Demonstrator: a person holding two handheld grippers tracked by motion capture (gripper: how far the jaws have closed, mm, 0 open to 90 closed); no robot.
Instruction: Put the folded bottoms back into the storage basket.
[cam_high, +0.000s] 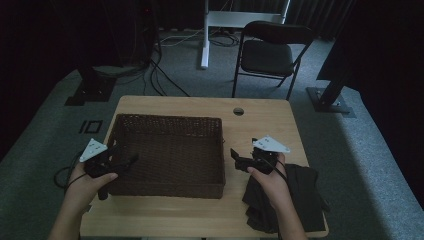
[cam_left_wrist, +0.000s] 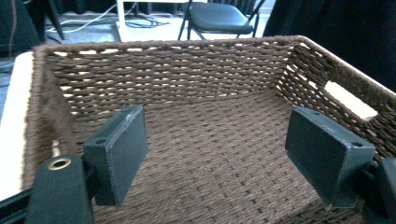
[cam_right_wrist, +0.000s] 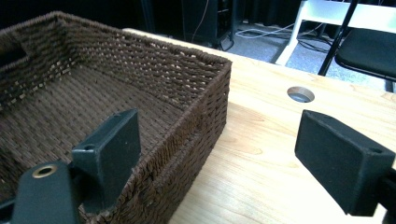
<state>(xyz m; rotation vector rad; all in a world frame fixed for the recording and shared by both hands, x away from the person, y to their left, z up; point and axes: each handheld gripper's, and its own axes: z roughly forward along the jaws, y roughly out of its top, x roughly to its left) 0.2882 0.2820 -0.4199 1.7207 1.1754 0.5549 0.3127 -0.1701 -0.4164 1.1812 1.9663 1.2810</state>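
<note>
A dark brown woven basket (cam_high: 167, 150) lies in the middle of the wooden table (cam_high: 260, 120); its inside (cam_left_wrist: 215, 135) holds nothing I can see. My left gripper (cam_high: 127, 161) hovers over the basket's left rim, jaws wide apart and nothing between them; its own view has the midpoint (cam_left_wrist: 224, 154) over the basket floor. My right gripper (cam_high: 235, 156) hangs just right of the basket's right wall (cam_right_wrist: 205, 116), open and bare, midpoint (cam_right_wrist: 224, 154) above the tabletop. A black cloth (cam_high: 295, 197) lies crumpled at the table's near right corner, under the right forearm.
A round cable hole (cam_high: 238, 111) (cam_right_wrist: 300, 94) pierces the table at the back. Beyond the table stand a black folding chair (cam_high: 270, 52) and a white desk leg (cam_high: 205, 35). Cables trail over the grey carpet.
</note>
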